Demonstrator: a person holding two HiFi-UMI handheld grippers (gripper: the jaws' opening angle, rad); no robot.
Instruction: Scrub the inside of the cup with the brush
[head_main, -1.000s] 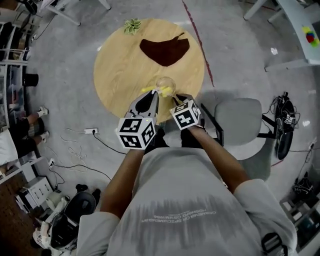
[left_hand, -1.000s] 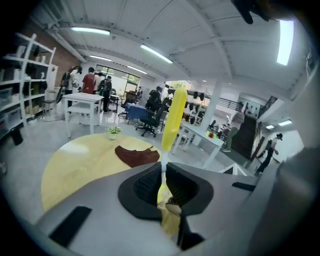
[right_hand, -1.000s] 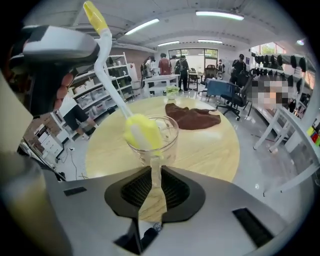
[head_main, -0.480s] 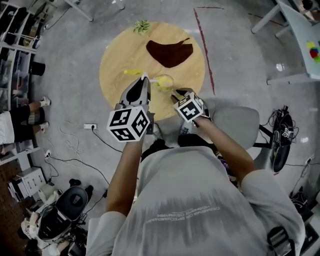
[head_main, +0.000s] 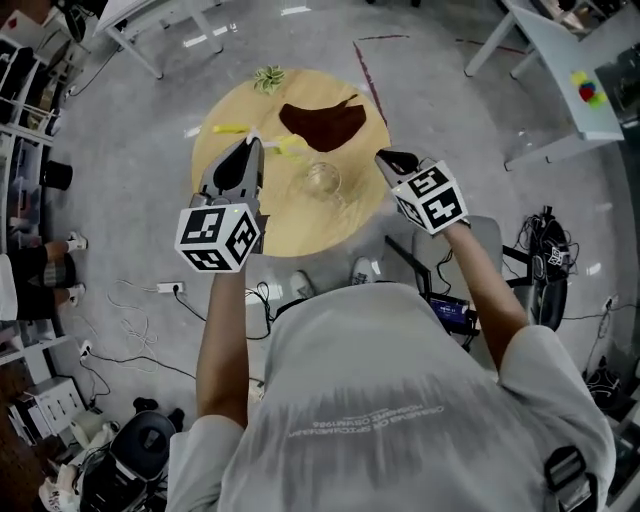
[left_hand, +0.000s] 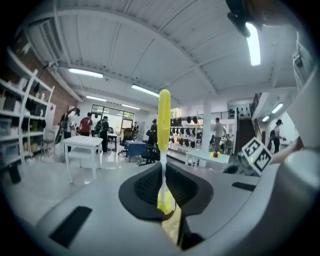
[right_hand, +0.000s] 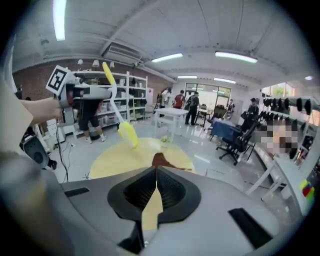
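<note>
Two grippers: both hang over the round wooden table, well apart, with the clear glass cup standing alone on it between them.
Left gripper: clamped on the yellow long-handled brush, thicker end toward the cup, so we can dip straight in.
Right gripper: empty, its jaws just closing on nothing, so the cup has no steadying hold.
Change: a second ago both tips crowded the cup; now they're raised and spread.
Also there: dark brown cloth, small green plant.
</note>
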